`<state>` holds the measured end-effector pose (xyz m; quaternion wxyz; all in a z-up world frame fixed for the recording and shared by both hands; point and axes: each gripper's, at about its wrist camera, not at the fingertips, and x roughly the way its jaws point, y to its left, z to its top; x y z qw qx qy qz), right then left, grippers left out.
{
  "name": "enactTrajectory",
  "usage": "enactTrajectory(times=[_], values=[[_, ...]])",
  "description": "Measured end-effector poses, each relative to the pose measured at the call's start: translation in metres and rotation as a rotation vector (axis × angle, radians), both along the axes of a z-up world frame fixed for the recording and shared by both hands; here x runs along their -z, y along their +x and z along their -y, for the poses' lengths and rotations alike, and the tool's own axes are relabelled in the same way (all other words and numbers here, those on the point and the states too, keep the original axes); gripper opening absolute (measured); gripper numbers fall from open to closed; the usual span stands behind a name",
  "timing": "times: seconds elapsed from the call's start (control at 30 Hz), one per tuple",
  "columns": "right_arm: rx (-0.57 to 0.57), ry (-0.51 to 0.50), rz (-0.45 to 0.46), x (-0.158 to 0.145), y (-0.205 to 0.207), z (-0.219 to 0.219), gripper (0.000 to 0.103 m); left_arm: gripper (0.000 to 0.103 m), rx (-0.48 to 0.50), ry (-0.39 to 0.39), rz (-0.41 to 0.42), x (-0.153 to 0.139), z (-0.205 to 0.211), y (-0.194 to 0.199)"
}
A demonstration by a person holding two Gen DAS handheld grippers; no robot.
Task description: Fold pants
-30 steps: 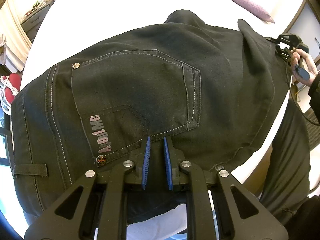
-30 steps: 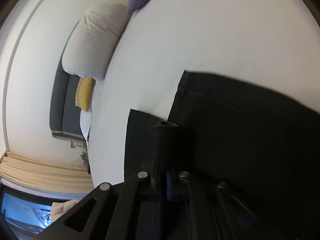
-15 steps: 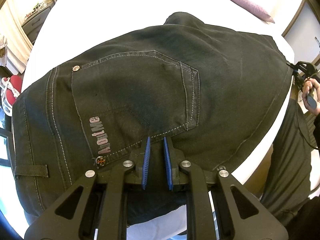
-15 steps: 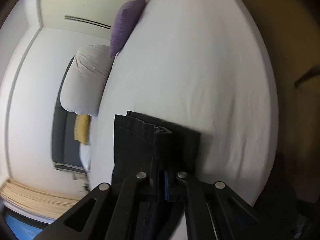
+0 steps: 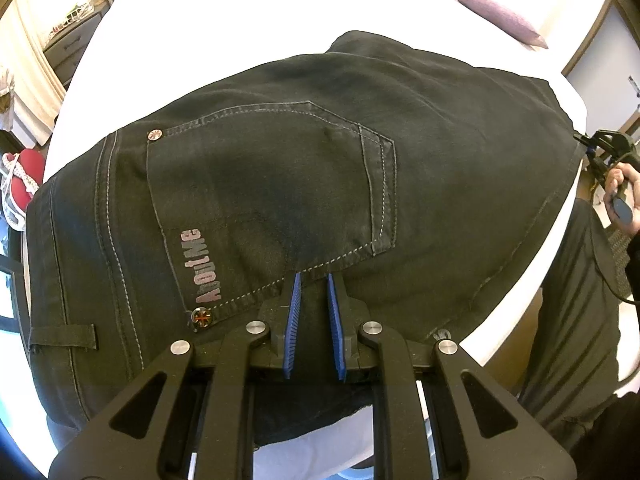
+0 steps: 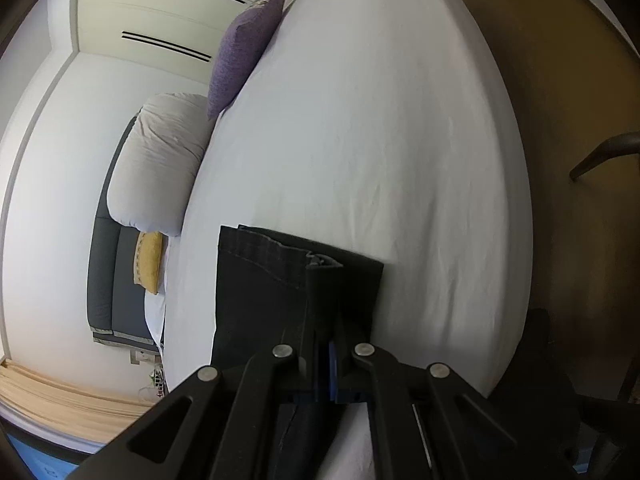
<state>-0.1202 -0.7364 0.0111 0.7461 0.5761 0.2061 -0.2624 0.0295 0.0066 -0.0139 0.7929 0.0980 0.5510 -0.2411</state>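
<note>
**Pants spread on the bed**

We see black pants (image 5: 280, 184) lying flat on the white bed (image 6: 380, 128). Our left gripper (image 5: 312, 280) rests on the seat, jaws slightly apart. Our right gripper (image 6: 326, 308) is clamped on the leg hem at the bed's edge.

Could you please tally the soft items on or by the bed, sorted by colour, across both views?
Black: 1, the pants
Purple: 1, the cushion
White: 1, the pillow
Yellow: 1, the small cushion
Total: 4
</note>
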Motion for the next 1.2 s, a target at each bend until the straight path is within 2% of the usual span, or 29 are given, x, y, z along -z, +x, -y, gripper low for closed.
enactTrajectory(times=[0.1, 0.17, 0.27, 0.3, 0.33, 0.4, 0.5, 0.6, 0.67, 0.73, 0.8, 0.83, 0.9, 0.93, 1.0, 1.1, 1.13, 1.17, 1.2], values=[[-0.018, 0.006, -0.013, 0.008, 0.004, 0.003, 0.001, 0.014, -0.006, -0.021, -0.001, 0.0, -0.005, 0.0], [-0.024, 0.032, 0.023, 0.011, -0.001, 0.005, 0.003, 0.014, -0.011, -0.028, -0.001, 0.0, -0.008, 0.0], [-0.018, 0.015, 0.02, 0.001, -0.014, 0.008, 0.018, 0.014, -0.015, -0.029, 0.002, -0.001, -0.01, -0.002], [-0.012, -0.021, -0.003, -0.009, -0.02, 0.006, 0.032, 0.014, -0.014, -0.028, 0.004, -0.002, -0.01, -0.003], [-0.008, -0.052, -0.029, -0.018, -0.024, 0.003, 0.042, 0.014, -0.013, -0.027, 0.005, -0.002, -0.009, -0.004], [-0.037, -0.096, -0.027, -0.037, -0.029, -0.008, 0.045, 0.014, -0.015, -0.032, 0.006, -0.002, -0.011, -0.004], [-0.237, -0.08, 0.048, -0.055, -0.011, -0.046, 0.045, 0.014, -0.02, -0.048, 0.011, -0.002, -0.015, -0.006], [-0.492, -0.037, 0.099, -0.06, 0.032, -0.11, 0.045, 0.014, -0.026, -0.055, 0.013, -0.001, -0.016, -0.008], [-0.642, 0.026, 0.129, -0.053, 0.067, -0.156, 0.045, 0.014, -0.023, -0.053, 0.014, -0.001, -0.017, -0.008], [-0.729, 0.069, 0.128, -0.04, 0.093, -0.191, 0.045, 0.014, -0.022, -0.054, 0.014, -0.001, -0.018, -0.009], [-0.799, 0.098, 0.072, -0.02, 0.114, -0.218, 0.045, 0.014, -0.025, -0.062, 0.015, -0.001, -0.021, -0.011], [-0.806, 0.112, 0.001, -0.004, 0.118, -0.226, 0.045, 0.014, -0.028, -0.069, 0.015, -0.002, -0.023, -0.013], [-0.792, 0.097, -0.107, 0.014, 0.115, -0.227, 0.0, 0.014, -0.034, -0.084, 0.013, -0.002, -0.026, -0.013], [-0.781, 0.091, -0.131, 0.021, 0.105, -0.222, 0.0, 0.014, -0.038, -0.094, 0.01, -0.002, -0.027, -0.014], [-0.757, 0.128, -0.101, 0.024, 0.087, -0.209, 0.0, 0.014, -0.052, -0.115, -0.013, -0.005, -0.032, -0.013], [-0.741, 0.076, -0.142, 0.009, 0.064, -0.196, 0.001, 0.014, -0.058, -0.115, -0.02, -0.016, -0.032, -0.011], [-0.748, 0.04, -0.163, 0.0, 0.063, -0.196, 0.005, 0.014, -0.058, -0.119, -0.011, -0.022, -0.031, -0.01], [-0.762, -0.004, -0.178, -0.014, 0.064, -0.198, 0.027, 0.014, -0.055, -0.142, -0.001, -0.028, -0.03, -0.009], [-0.782, -0.039, -0.169, -0.026, 0.069, -0.202, 0.057, 0.014, -0.054, -0.164, 0.004, -0.033, -0.028, -0.006]])
